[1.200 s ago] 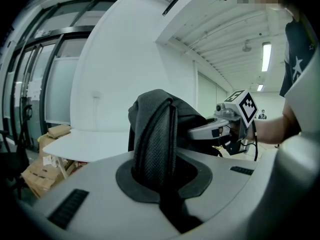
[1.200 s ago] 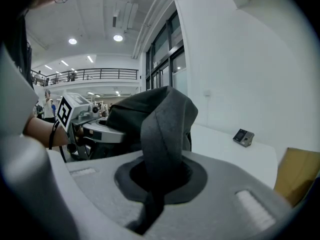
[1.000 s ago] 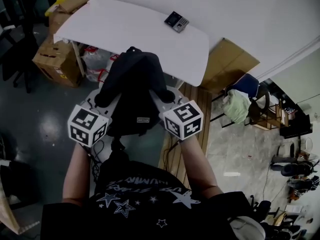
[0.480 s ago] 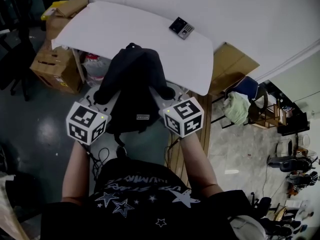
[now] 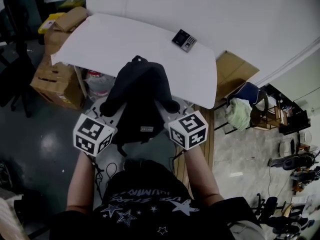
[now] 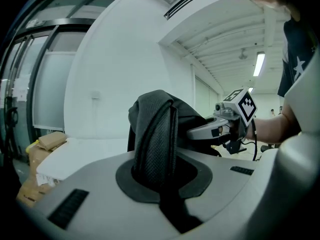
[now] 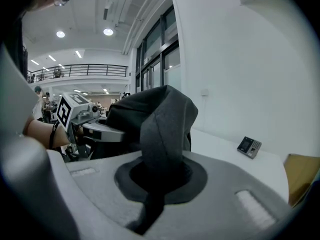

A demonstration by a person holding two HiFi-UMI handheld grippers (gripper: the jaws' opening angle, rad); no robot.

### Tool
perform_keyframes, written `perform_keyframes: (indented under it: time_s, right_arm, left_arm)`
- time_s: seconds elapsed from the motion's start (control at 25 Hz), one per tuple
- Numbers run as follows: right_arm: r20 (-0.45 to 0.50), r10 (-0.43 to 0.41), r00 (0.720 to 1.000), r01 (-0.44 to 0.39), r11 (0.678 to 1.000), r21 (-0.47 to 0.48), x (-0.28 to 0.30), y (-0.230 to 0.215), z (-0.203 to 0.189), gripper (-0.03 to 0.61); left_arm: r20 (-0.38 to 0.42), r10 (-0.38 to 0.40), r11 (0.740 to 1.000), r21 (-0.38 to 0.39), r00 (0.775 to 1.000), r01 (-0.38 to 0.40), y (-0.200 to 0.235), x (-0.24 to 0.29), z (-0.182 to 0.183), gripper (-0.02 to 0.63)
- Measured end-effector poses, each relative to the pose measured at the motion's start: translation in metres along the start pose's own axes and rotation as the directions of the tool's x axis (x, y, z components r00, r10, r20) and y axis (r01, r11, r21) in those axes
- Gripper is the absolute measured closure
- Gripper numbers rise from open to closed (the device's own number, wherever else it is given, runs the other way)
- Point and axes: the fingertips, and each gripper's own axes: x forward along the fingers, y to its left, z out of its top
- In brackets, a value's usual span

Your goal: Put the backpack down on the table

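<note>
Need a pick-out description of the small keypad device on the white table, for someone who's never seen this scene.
Find the big white table with rounded corners. Near its far right corner lies a small flat device, half dark screen, half grey keypad. It is the only small hard thing on the tabletop; the black backpack nearby is far bigger and soft.

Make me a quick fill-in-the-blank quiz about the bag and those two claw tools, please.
1. The black backpack is carried by ___ grippers at once.
2. The left gripper is shut on a padded shoulder ___ of it, and the right gripper is shut on the backpack too.
3. The table, whose top is ___, does not yet bear the backpack.
Missing words: two; strap; white.
</note>
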Motion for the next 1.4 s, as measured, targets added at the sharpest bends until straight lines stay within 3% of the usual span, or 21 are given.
perform_keyframes:
  time_s: [0.2,0.56,1.04,1.4]
  right_arm:
    - [0.006,-0.006,1.000,0.006,0.998,-0.070,0.019,-0.002,0.021,0.574]
    - [0.052,0.050,0.997,-0.047,0.997,-0.064,0.060,-0.021,0.042,0.574]
    - [0.127,0.079,0.989,-0.068,0.994,-0.088,0.114,-0.079,0.077,0.574]
    - [0.140,0.115,0.983,-0.108,0.993,-0.056,0.160,-0.156,0.105,0.574]
  left_arm:
    - [0.024,0.005,1.000,-0.014,1.000,-0.005,0.023,-0.002,0.009,0.575]
    - [0.012,0.046,0.999,0.011,0.999,-0.046,0.065,0.011,0.023,0.575]
    - [0.033,0.095,0.995,0.031,0.995,-0.096,0.126,0.061,0.052,0.575]
    - [-0.003,0.130,0.991,0.042,0.991,-0.130,0.175,0.130,0.087,0.575]
